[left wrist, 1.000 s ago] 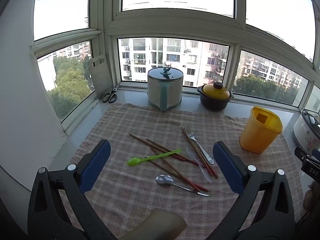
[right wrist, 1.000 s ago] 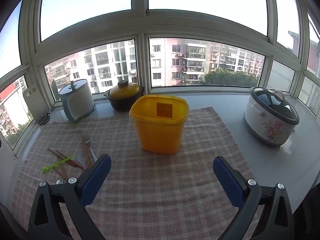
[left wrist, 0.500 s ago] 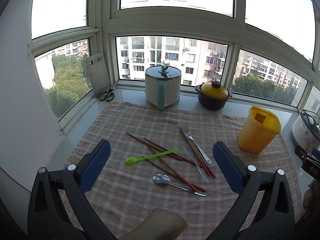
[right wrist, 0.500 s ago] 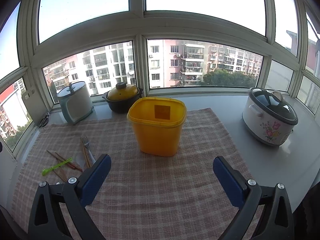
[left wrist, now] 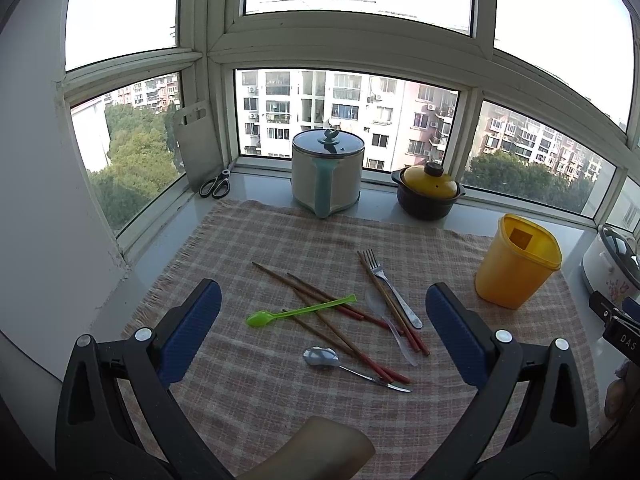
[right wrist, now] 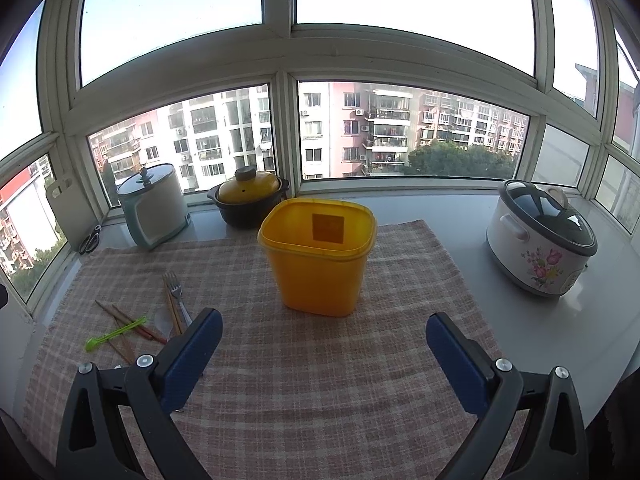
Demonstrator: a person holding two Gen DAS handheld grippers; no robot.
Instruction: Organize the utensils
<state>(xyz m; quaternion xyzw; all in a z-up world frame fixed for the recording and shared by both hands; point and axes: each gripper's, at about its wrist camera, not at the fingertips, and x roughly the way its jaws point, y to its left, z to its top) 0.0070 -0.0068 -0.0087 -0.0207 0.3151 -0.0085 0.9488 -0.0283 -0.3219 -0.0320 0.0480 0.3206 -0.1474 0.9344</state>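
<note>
Loose utensils lie on a checked cloth (left wrist: 256, 396): a green plastic spoon (left wrist: 298, 313), several red-brown chopsticks (left wrist: 340, 328), a metal fork (left wrist: 390, 286), a clear plastic spoon (left wrist: 386, 326) and a metal spoon (left wrist: 334, 361). My left gripper (left wrist: 323, 336) hovers open above and just short of them, empty. To their right stands an empty yellow tub (left wrist: 516, 260). In the right wrist view the yellow tub (right wrist: 318, 256) is straight ahead, and my right gripper (right wrist: 323, 356) stands open in front of it, holding nothing. The green spoon (right wrist: 116, 334) and fork (right wrist: 176, 292) show at left.
On the sill at the back stand a grey-teal lidded pot (left wrist: 327, 172) and a dark pot with a yellow lid (left wrist: 428, 192). Scissors (left wrist: 216, 186) and a cutting board (left wrist: 198, 140) lean in the left corner. A flowered rice cooker (right wrist: 540, 240) sits at the right.
Both views have shifted slightly, the left gripper drifting a little back and up from the utensils. Both grippers stay open, and nothing on the cloth has moved.
</note>
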